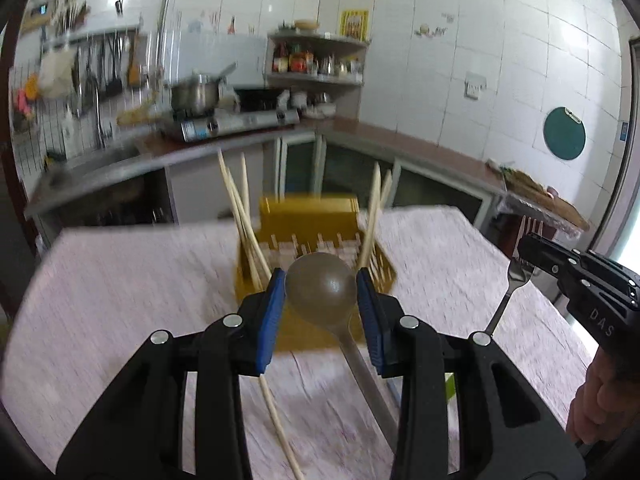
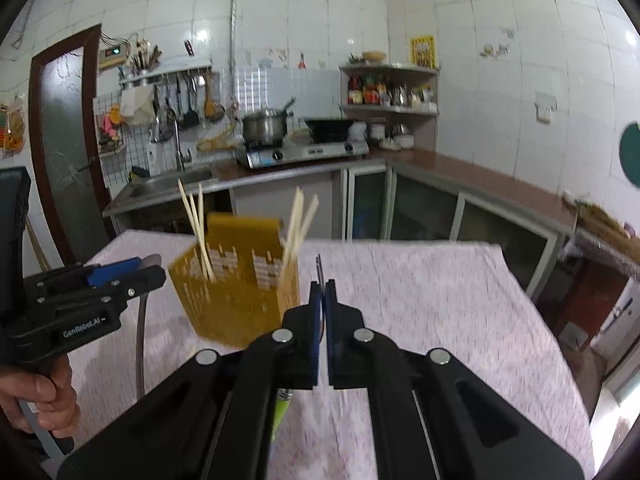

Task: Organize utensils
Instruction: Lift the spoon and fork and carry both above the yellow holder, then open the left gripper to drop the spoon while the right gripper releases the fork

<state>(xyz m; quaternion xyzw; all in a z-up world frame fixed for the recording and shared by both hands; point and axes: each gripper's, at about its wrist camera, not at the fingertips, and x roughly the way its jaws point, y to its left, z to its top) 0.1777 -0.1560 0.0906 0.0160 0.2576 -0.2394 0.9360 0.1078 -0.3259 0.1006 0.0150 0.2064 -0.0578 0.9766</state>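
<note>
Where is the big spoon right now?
The spoon is clamped by its bowl in the left gripper, just in front of the yellow utensil holder.

White glossy tiles (image 2: 500,80) cover the walls. An L-shaped counter (image 2: 460,166) runs beneath them; on it, left of the corner shelf (image 2: 390,88) of bottles, stands a gas stove (image 2: 304,152), and a sink (image 2: 172,180) lies further left beside a dark-framed door (image 2: 64,140).
</note>
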